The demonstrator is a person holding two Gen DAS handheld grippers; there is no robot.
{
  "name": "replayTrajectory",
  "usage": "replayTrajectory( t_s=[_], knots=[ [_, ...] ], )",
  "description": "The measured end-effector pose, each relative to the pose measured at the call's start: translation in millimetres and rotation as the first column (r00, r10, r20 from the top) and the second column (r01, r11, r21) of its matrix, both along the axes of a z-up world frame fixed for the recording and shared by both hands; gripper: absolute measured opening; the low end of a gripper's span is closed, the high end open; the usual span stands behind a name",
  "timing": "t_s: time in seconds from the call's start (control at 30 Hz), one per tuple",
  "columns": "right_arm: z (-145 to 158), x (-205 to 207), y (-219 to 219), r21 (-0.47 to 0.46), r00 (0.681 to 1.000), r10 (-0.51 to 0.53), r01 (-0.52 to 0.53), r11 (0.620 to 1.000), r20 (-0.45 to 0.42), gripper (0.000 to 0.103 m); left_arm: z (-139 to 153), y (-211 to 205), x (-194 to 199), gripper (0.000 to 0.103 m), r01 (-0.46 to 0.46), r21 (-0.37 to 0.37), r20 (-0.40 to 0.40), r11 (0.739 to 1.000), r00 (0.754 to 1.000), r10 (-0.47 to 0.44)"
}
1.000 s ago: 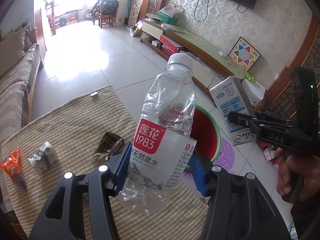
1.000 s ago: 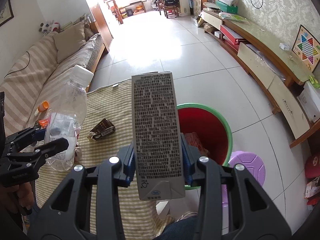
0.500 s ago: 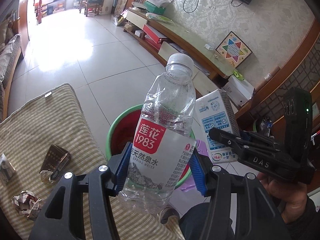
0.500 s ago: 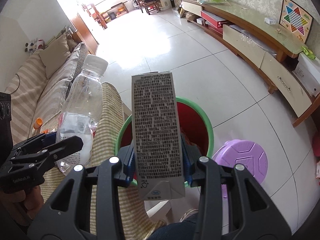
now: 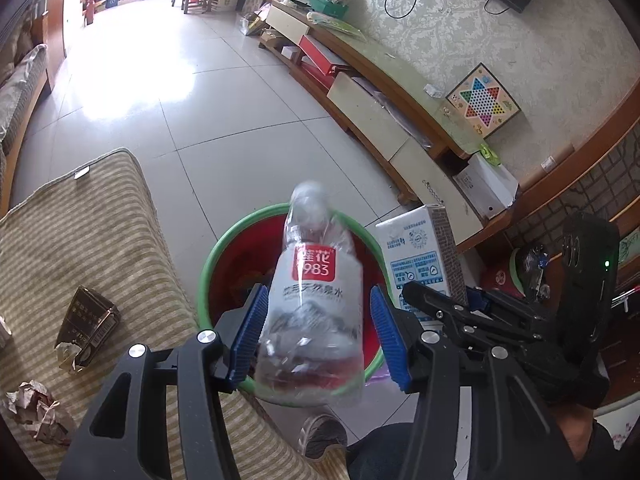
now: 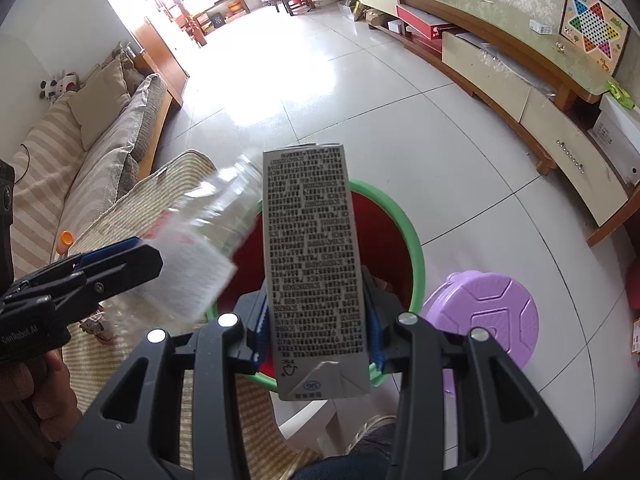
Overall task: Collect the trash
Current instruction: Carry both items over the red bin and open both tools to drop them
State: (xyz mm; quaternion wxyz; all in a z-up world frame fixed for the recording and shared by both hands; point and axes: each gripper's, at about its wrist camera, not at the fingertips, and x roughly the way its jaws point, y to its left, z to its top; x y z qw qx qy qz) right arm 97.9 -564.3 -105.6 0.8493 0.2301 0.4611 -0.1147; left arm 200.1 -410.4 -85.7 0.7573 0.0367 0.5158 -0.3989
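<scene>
Striped mat: brown wrapper, crumpled paper

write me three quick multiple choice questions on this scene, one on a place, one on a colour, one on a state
1. Where does the purple stool stand?
a) on the sofa
b) on the floor beside the bucket
c) on the tv bench

2. What colour is the bucket's rim?
a) green
b) blue
c) yellow

3. What state is the carton in?
a) lying flat on the striped cloth
b) clamped in the right gripper
c) at the bottom of the bucket

Answers:
1 b, the stool sits on the tiles just right of the bucket.
2 a, a green rim rings the red inside.
3 b, the fingers press its two sides and hold it above the bucket.
</scene>
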Motion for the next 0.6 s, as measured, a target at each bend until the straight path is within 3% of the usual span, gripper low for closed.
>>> replayTrajectory(
  t_s=[0.17, 0.23, 0.3, 0.6],
  knots=[
    [-5.5, 3.5, 1.2, -0.004, 1.0, 0.001, -0.001, 1.0, -0.017, 0.04, 5.8, 5.8, 6.3, 0.058, -0.027, -0.033, -0.002, 0.999, 1.0, 0.027],
    [-5.4, 3.5, 3.6, -0.008, 1.0, 0.004, -0.004, 1.0, -0.016, 0.053, 9.0, 12.5, 6.3, 0.066, -0.037, -0.046, 0.003, 0.998, 0.999, 0.037],
    [-3.7, 2.7, 6.5, -0.027, 1.0, 0.005, -0.005, 1.0, -0.012, 0.076, 11.3, 20.1, 8.3, 0.068, -0.053, -0.054, 0.003, 0.997, 0.999, 0.053],
    [12.6, 1.1, 23.4, -0.073, 0.999, 0.033, -0.032, 0.997, 0.013, 0.092, 22.1, 55.6, 8.6, 0.083, -0.103, -0.06, 0.014, 0.993, 0.994, 0.104]
  ],
)
